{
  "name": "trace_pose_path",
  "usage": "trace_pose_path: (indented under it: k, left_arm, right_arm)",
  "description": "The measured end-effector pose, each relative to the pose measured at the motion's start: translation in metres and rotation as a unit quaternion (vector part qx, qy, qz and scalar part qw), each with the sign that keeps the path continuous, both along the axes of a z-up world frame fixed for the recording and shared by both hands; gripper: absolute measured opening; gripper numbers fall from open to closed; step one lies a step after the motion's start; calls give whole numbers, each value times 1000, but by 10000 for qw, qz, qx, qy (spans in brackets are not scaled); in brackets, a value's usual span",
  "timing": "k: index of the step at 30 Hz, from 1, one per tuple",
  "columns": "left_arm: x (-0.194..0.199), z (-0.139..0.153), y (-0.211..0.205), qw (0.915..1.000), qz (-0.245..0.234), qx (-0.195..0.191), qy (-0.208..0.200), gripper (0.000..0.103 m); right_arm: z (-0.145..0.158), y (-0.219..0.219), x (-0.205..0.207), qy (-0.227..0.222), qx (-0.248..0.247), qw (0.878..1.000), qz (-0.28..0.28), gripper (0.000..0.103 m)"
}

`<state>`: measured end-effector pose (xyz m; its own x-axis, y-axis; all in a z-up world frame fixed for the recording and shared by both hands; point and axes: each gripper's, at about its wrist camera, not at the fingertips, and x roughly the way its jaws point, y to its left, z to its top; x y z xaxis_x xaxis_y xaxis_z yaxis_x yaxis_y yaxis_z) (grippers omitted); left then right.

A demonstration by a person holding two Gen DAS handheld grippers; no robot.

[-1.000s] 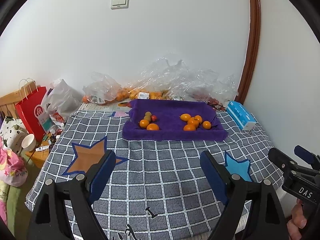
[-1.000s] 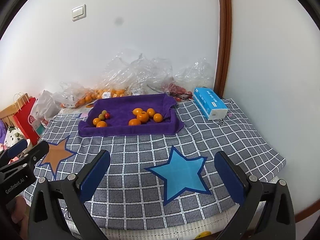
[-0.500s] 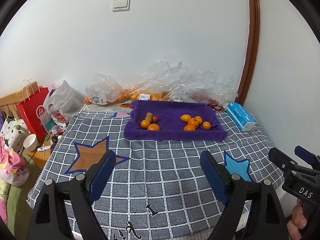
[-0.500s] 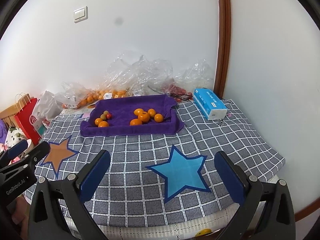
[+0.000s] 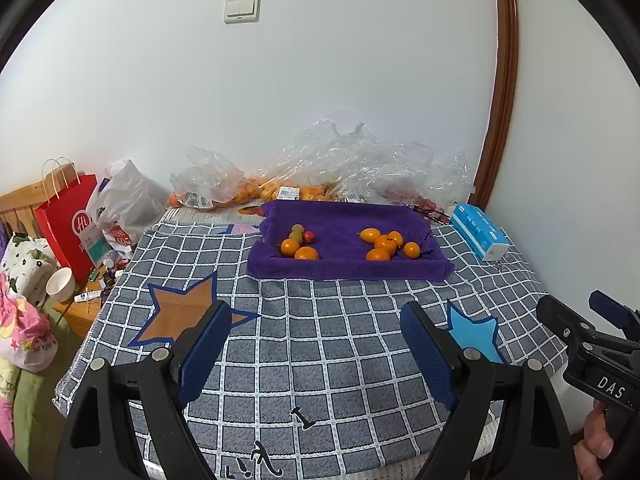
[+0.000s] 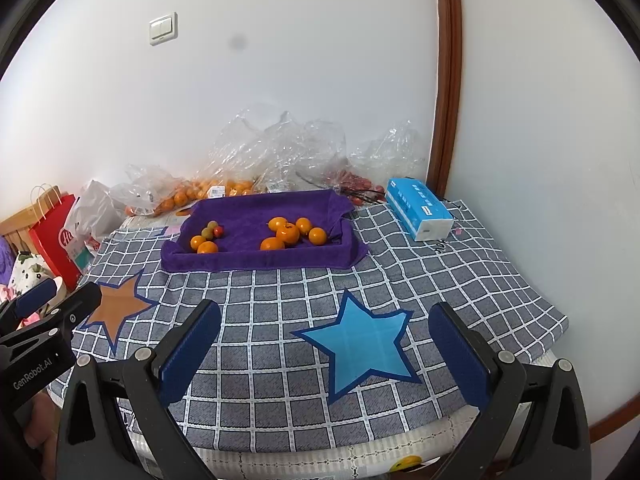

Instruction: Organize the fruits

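Change over the last second: both cameras have drawn slightly back and up from the worktop; the purple towel-lined tray sits a little smaller and farther in both views. No fruit has shifted. Judgement: this is a retreat or a pause, not a reach. It would fit sorting still to come as well as sorting just ended.

Fruit positions: all lie in the tray at the far middle of the worktop. Left cluster: two orange fruits, two small greenish ones, one small red one, touching or nearly so. Right cluster: five orange fruits, close together. The two clusters are well apart. The left one is mixed in kind, the right one uniform.

Left tool: fingers spread wide, holding nothing, near edge of worktop.
Right tool: fingers spread wide, holding nothing, over the blue star.

View differences: the left view shows the orange star whole and clutter at far left, including a red paper bag. The right view shows the tissue pack clearly and red fruit under the plastic bags behind the tray; the left view barely shows it.
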<state>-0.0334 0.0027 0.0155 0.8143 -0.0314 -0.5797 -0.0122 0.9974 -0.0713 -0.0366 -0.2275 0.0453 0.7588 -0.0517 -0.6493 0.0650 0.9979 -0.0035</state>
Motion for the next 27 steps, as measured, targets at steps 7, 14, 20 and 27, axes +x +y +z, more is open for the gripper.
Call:
trace_pose_path:
  k: [7, 14, 20, 27]
  left_arm:
    - [-2, 0, 0, 10000, 5, -3, 6, 86]
    - [-1, 0, 0, 10000, 1, -9, 15, 86]
    - [-2, 1, 1, 10000, 4, -18, -5, 86]
    - [-2, 1, 2, 10000, 20, -31, -12, 86]
  right_arm:
    - [0, 0, -1, 3, 6, 10000, 1, 102]
    - [0, 1, -1, 6, 1, 10000, -4, 102]
    - [0, 1, -1, 6, -4, 10000, 8, 102]
    - [0, 1, -2, 4, -8, 10000, 5, 102]
